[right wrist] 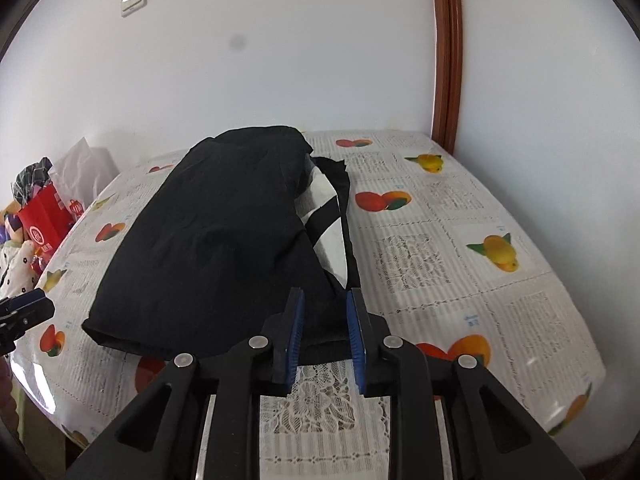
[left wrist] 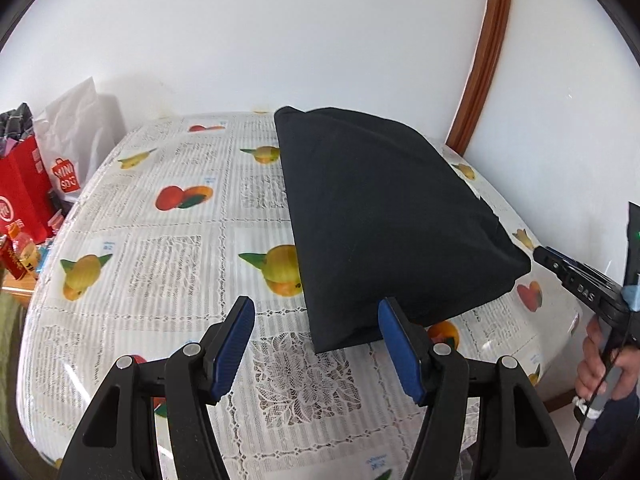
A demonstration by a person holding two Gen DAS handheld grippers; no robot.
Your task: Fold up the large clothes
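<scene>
black garment point(right wrist: 208, 240) folded on table, right gripper point(right wrist: 323, 312) at its edge

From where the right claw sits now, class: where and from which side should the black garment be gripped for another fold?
Probably grip the black garment at its near corner, coming in level from the table edge: there the layers stack into a thin flat edge between the right claw pads.

one black garment point(left wrist: 384, 216), two grippers, two shopping bags point(left wrist: 24, 196)
</scene>
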